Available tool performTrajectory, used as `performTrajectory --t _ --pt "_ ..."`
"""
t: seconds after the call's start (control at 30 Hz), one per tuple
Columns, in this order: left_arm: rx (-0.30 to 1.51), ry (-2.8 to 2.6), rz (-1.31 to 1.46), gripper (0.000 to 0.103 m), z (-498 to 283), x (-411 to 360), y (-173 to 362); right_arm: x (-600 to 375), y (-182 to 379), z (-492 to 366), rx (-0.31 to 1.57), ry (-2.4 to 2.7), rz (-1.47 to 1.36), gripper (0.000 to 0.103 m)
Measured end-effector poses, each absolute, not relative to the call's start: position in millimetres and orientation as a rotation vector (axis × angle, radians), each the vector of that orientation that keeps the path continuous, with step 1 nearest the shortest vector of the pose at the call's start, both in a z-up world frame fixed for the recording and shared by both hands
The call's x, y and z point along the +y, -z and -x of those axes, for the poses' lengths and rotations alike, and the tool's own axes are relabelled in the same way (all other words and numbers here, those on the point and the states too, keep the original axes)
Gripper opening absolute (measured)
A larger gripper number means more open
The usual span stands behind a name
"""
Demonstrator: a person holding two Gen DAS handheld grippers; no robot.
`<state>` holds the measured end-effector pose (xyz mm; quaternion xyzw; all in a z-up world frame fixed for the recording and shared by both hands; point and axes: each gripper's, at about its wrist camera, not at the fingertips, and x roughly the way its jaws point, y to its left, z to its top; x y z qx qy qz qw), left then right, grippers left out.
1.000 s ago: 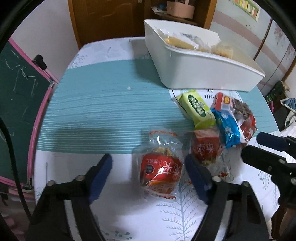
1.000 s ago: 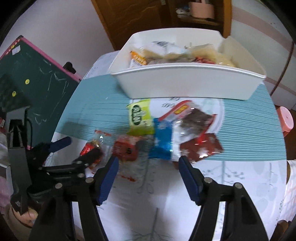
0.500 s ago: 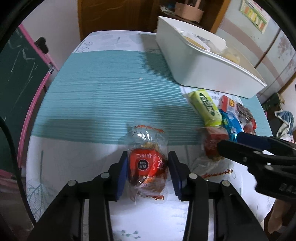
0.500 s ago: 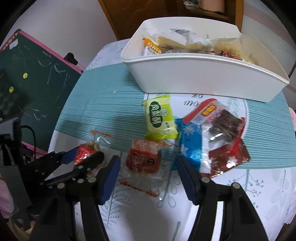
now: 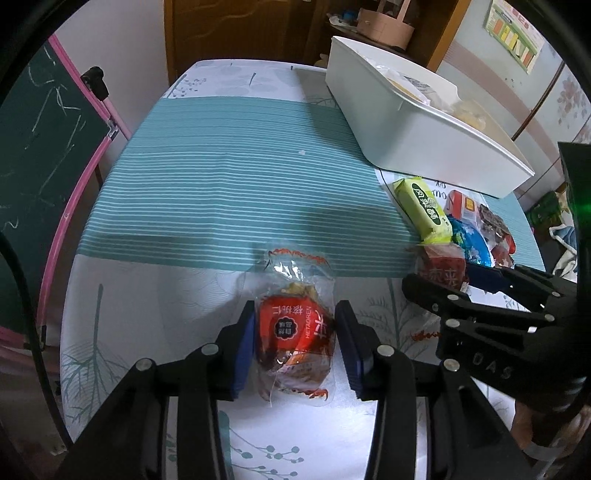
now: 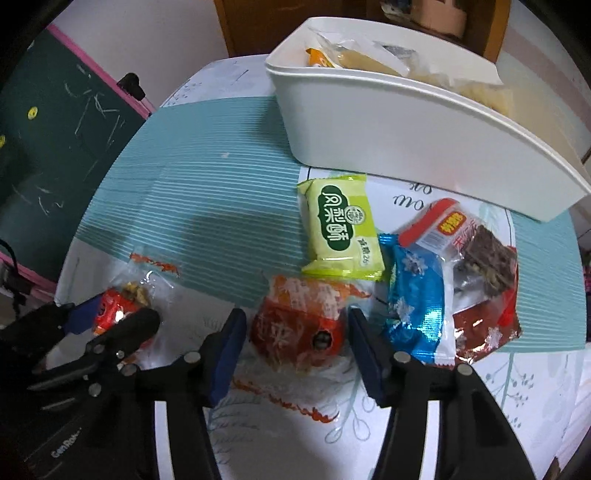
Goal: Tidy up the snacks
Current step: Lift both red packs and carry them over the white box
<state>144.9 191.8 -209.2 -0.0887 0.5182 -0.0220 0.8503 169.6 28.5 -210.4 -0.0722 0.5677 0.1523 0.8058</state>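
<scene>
My left gripper (image 5: 295, 343) is shut on a red walnut-cake packet (image 5: 293, 332) lying on the table; it also shows in the right wrist view (image 6: 118, 314). My right gripper (image 6: 295, 343) is open, its pads on either side of a second red packet (image 6: 299, 328), not touching it. The white bin (image 6: 406, 147) with several snacks inside stands at the back right. A green packet (image 6: 340, 229), a blue packet (image 6: 417, 295) and a clear packet with brown bars (image 6: 476, 251) lie in front of it.
The table has a teal striped cloth (image 5: 240, 184) over a white leaf-print cover. A green chalkboard with a pink frame (image 5: 44, 140) stands close at the left table edge. A wooden cabinet (image 5: 240, 29) stands behind the table.
My left gripper closed from wide open onto the red packet. My right gripper moved forward and left until its open pads came to either side of the second red packet.
</scene>
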Motion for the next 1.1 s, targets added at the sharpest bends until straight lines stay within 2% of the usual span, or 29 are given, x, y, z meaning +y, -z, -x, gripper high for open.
performTrajectory --t 0.3,0.63,0.87,1.1 --pt "1.094 0.029 0.157 0.04 -139.2 189.0 203.6 28.4 202.3 -155.1 1.162 -0.317 0.201 0.05" --pt "1.076 0.061 0.135 0.04 -124.8 170.7 177.7 -6.3 153.8 -133.3 1.04 -0.298 0.142 0.05" --pt "1.012 0.105 0.065 0.04 -131.0 139.3 136.8 -36.7 129.8 -132.0 0.991 -0.273 0.046 0.05" --pt "0.889 0.114 -0.036 0.04 -161.8 108.0 71.5 -71.7 89.6 -146.9 0.902 -0.24 -0.028 0.05"
